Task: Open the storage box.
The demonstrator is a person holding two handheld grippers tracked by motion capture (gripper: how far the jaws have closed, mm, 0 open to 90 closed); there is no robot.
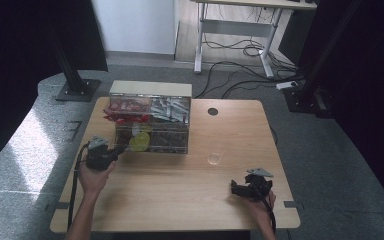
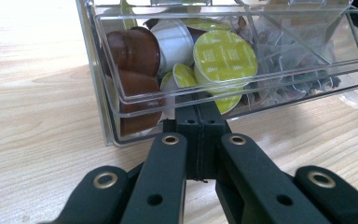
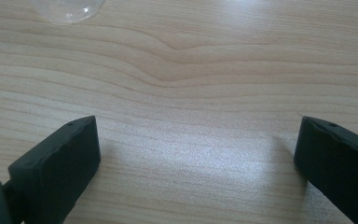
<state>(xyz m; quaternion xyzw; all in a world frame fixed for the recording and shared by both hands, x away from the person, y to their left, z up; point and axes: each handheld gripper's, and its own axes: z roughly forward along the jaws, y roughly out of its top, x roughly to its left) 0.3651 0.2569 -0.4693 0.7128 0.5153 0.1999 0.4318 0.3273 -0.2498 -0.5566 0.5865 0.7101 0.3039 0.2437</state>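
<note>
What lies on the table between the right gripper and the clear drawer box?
A clear glass stands between the right gripper and the clear drawer box, with bare wooden table around it, as the high view shows.

High view looks down over the table (image 1: 180,190); both gripper views sit close, probably sharing its wood.

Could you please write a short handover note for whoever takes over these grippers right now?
Left gripper: jaws shut together, tips at the front edge of the clear drawer, which is partly out of the organizer; whether they pinch a handle cannot be told.
Right gripper: open, empty, low over the table near its right front corner.
Drawer holds coffee pods and tea bags. Clear cup stands to the right of the organizer.
Done: drawer partly out. Left: probably take a pod; none is held yet.
</note>
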